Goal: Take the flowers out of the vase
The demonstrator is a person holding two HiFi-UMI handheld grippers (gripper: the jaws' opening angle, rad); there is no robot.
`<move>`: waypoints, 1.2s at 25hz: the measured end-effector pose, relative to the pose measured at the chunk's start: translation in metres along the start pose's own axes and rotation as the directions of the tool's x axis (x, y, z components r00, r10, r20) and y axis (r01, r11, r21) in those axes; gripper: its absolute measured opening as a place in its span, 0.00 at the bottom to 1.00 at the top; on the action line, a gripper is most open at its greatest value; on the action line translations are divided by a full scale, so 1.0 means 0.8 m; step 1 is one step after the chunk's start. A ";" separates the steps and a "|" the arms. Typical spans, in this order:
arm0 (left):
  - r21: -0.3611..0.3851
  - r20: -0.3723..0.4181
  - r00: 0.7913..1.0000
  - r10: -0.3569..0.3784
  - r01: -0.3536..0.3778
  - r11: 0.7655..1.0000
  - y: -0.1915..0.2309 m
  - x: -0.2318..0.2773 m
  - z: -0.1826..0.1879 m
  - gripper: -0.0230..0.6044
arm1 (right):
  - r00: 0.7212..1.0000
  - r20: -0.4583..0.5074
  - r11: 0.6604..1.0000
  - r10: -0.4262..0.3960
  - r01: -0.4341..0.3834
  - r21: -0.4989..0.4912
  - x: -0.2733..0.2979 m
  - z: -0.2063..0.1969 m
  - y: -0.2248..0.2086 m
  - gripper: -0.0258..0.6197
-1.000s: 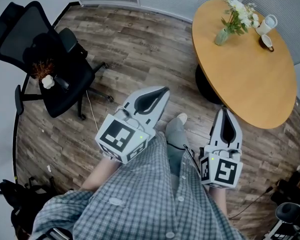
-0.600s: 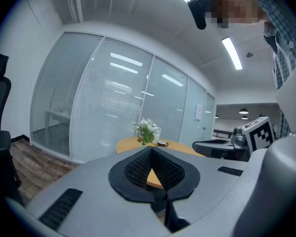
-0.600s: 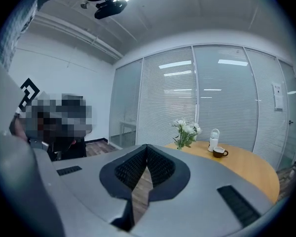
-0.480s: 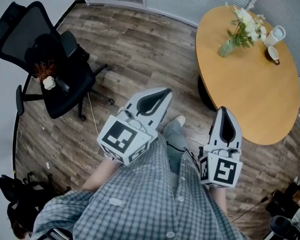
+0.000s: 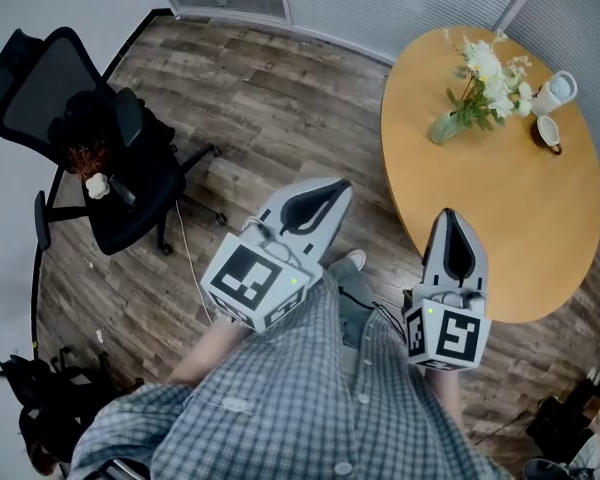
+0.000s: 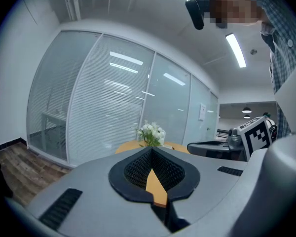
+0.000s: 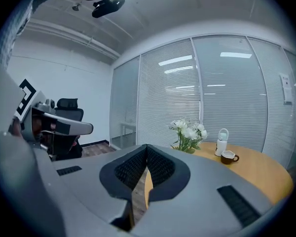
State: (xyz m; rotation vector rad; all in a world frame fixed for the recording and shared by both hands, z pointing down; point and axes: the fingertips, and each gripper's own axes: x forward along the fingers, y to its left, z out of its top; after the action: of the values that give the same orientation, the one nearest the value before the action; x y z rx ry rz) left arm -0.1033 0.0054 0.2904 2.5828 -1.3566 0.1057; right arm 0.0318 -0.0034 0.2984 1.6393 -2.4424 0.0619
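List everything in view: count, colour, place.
Round wooden table: one, tan, upper right.
Glass vase: one, pale green, on the table's far side.
Flowers: one bunch, white, in the vase.
Jug: one, white, on the table right of the flowers.
Cup: one, brown, beside the jug.
Office chair: one, black, left.
Dried tuft: one, reddish, on the chair seat.
Plank floor: grey-brown, underfoot.
Checked shirt: one, grey, bottom.
Left gripper: grey, shut, empty.
Right gripper: grey, shut, empty.
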 end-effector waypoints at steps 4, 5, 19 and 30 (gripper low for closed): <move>0.022 -0.008 1.000 -0.017 0.017 1.000 -0.002 0.030 0.008 0.05 | 1.000 0.003 1.000 0.002 -0.002 -0.010 0.024 0.004 -0.021 0.05; 0.023 -0.011 1.000 -0.016 0.017 1.000 -0.001 0.037 0.009 0.05 | 1.000 0.006 1.000 0.004 -0.004 -0.006 0.029 0.005 -0.026 0.05; 0.034 -0.043 0.996 -0.084 0.086 0.996 -0.005 0.155 0.026 0.05 | 0.998 0.037 0.997 -0.046 0.048 -0.065 0.064 0.019 -0.095 0.05; 0.022 -0.066 0.988 -0.138 0.140 0.990 -0.003 0.227 0.025 0.05 | 0.987 -0.021 0.987 -0.158 0.157 -0.016 0.074 -0.002 -0.158 0.05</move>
State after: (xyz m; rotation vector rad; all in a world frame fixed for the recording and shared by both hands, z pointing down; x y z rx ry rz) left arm 0.0016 -0.1437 0.3010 2.6625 -1.1569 0.1829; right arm 0.1264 -0.1056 0.3014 1.8086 -2.2829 0.0383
